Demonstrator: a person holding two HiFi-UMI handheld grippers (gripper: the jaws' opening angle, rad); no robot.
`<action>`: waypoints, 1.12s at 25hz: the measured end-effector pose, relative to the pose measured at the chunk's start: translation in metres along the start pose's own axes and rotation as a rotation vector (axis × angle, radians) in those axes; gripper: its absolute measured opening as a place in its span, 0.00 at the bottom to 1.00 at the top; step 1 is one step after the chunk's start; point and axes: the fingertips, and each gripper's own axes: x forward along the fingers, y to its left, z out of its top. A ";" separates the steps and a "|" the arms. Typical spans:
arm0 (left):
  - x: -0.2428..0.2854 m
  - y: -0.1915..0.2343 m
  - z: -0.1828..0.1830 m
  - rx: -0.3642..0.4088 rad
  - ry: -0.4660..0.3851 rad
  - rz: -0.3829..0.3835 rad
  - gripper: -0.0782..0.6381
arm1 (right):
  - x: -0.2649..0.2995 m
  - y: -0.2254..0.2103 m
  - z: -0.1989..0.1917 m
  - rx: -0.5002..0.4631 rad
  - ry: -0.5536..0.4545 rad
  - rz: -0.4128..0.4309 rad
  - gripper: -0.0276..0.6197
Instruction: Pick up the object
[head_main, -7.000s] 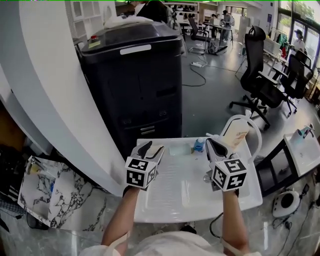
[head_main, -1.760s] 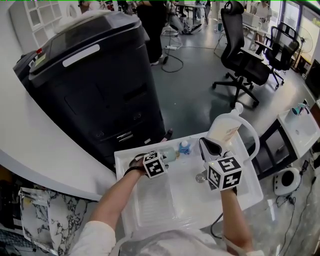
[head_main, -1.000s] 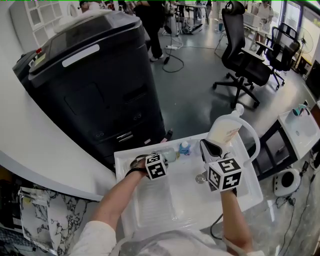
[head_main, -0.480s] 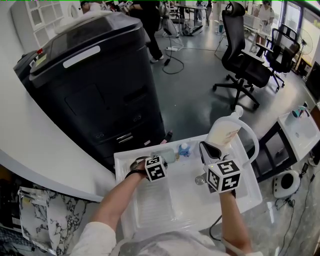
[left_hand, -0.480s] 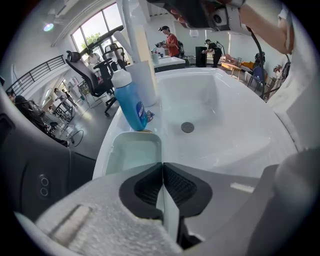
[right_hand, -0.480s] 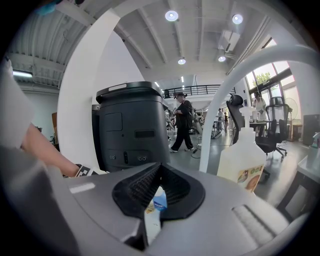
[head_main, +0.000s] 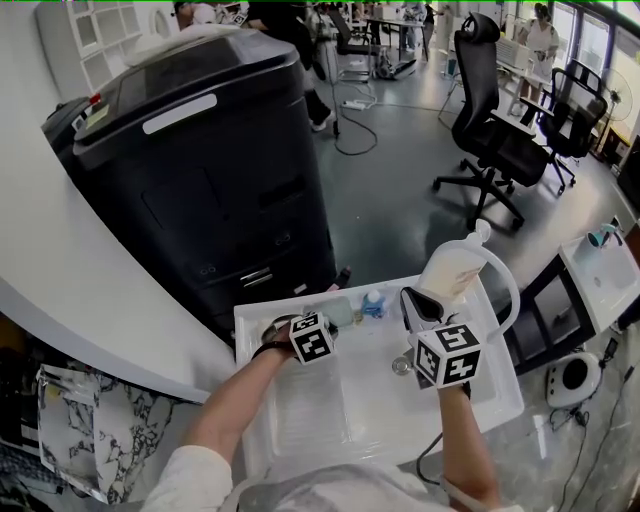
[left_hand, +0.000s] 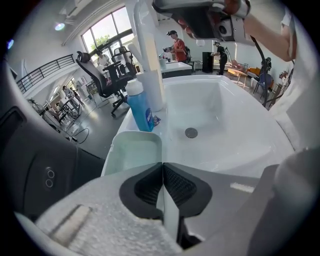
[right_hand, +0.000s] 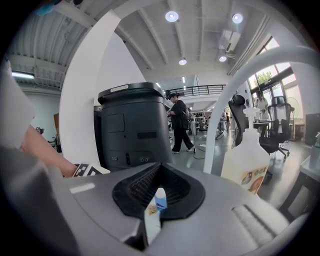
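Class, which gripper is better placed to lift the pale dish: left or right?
Likely left. The left gripper is shut on the dish rim; the right gripper is over the basin, apart from it.

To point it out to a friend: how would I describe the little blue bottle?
Start at the white sink before the big black machine. On its back rim, by the tall faucet, stands the blue bottle: white-capped, far smaller than the cream pump bottle, beside a pale green dish.

we see the left gripper (head_main: 314, 330) at the pale dish (head_main: 337, 311) on the sink (head_main: 350, 405) back edge, right gripper (head_main: 411, 301) just beside the pump bottle (head_main: 452, 268).
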 end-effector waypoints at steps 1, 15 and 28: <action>-0.003 0.001 0.001 -0.009 -0.008 0.006 0.12 | 0.000 0.001 0.001 -0.001 -0.002 0.004 0.04; -0.056 0.019 0.023 -0.116 -0.127 0.147 0.12 | 0.001 0.015 0.017 -0.008 -0.039 0.066 0.04; -0.117 0.032 0.028 -0.251 -0.247 0.299 0.12 | -0.001 0.029 0.029 -0.012 -0.063 0.118 0.04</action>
